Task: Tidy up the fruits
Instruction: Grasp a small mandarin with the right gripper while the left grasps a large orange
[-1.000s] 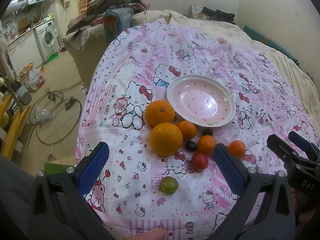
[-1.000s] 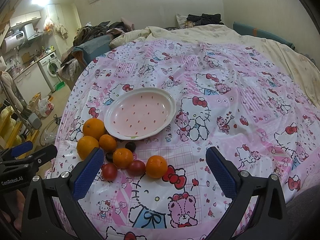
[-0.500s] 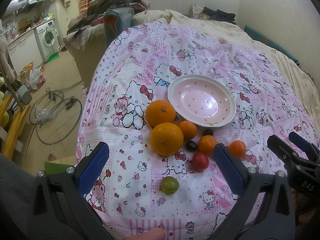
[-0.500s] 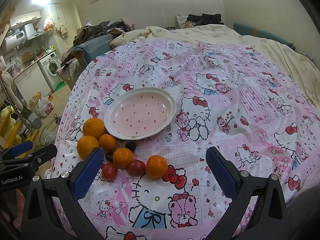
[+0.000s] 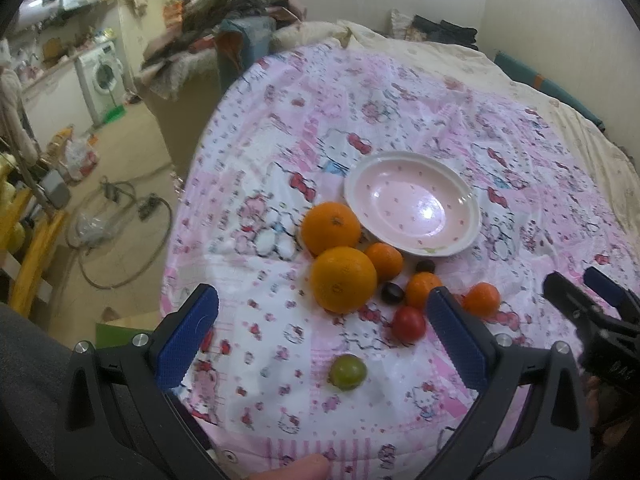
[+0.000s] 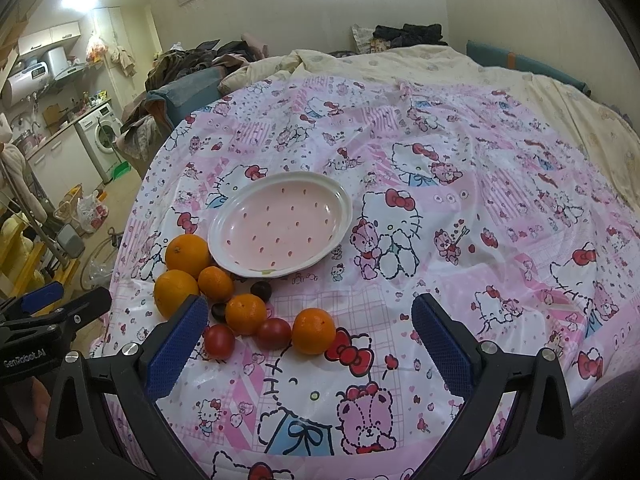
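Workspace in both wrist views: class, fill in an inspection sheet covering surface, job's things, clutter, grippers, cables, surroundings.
Surface: cartoon-print pink cloth over a bed.
Job's things: empty pink plate; two large oranges, three small oranges, two red tomatoes, two dark fruits and a green fruit, all on the cloth beside the plate.
Clutter: clothes pile at the bed's far end.
Grippers: left gripper and right gripper, jaws open, empty.
Cables: hose coil on the floor.
Surroundings: washing machine, cabinets.
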`<state>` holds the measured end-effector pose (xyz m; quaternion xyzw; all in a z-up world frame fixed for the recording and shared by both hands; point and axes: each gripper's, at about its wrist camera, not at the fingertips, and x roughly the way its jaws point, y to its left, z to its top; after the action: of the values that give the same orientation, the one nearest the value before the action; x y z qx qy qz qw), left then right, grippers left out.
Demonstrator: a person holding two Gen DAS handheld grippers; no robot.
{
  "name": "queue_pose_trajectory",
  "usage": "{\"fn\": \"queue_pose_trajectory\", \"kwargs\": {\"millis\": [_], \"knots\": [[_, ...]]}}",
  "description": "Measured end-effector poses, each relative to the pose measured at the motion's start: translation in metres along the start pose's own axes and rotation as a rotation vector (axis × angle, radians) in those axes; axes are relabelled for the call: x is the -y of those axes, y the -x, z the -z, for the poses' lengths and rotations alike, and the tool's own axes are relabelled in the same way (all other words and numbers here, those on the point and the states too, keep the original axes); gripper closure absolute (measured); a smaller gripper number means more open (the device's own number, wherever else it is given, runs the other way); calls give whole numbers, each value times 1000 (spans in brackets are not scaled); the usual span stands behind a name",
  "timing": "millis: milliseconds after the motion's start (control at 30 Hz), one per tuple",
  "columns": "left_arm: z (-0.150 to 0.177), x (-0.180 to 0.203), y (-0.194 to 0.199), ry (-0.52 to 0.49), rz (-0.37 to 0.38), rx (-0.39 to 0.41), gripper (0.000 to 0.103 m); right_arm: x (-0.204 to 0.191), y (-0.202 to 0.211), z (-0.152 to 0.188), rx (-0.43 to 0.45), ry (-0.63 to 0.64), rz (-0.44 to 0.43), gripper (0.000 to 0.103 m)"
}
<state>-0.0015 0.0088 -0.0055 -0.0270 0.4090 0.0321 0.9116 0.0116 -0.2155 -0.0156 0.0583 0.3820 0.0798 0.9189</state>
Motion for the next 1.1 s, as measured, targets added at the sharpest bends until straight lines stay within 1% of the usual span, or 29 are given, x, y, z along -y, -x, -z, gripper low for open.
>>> {"fn": "queue_pose_trajectory", "kwargs": {"millis": [67, 167, 233, 267, 300, 367, 400, 467, 500, 567, 667, 733, 833, 900, 933, 967, 1033, 1100], "knots": [[1, -3, 1, 3, -18, 6, 0, 11, -3, -3, -34, -52, -33, 0], [0, -8, -1, 25, -14, -13, 0, 34, -20, -12, -151, -173, -120, 0], [0, -9, -2, 28, -20, -23, 0, 44, -35, -16, -217, -222, -147, 0], [-1, -9, -2, 28, -23, -26, 0, 47, -46, -16, -266, -240, -159, 2], [-1, -9, -3, 29, -26, -28, 0, 49, -55, -16, -311, -256, -170, 3], [-1, -10, -4, 36, -29, -38, 0, 51, -73, -13, -371, -294, -206, 13], [-1, -10, -5, 40, -32, -44, 0, 52, -82, -11, -402, -313, -221, 16], [-1, -12, -9, 51, -34, -65, 0, 52, -98, -8, -467, -334, -227, 22], [-1, -14, -11, 56, -34, -76, 0, 50, -106, -7, -487, -337, -232, 24], [-1, -15, -13, 62, -39, -88, 0, 46, -117, -4, -518, -323, -233, 33], [0, -18, -17, 73, -48, -105, 0, 41, -129, 2, -574, -320, -236, 37], [1, -20, -20, 82, -47, -120, 0, 45, -134, 6, -593, -332, -238, 42], [1, -20, -22, 82, -53, -127, 0, 47, -137, 9, -597, -334, -230, 45], [1, -20, -24, 84, -54, -131, 0, 47, -135, 10, -591, -330, -220, 50], [0, -20, -24, 85, -53, -135, 0, 48, -135, 10, -588, -332, -218, 60], [0, -20, -26, 85, -52, -143, 0, 50, -134, 11, -585, -342, -224, 63], [-1, -19, -28, 84, -36, -152, 0, 58, -130, 13, -583, -379, -242, 63], [-4, -15, -33, 67, -36, -171, 0, 62, -124, 12, -560, -391, -238, 63]]}}
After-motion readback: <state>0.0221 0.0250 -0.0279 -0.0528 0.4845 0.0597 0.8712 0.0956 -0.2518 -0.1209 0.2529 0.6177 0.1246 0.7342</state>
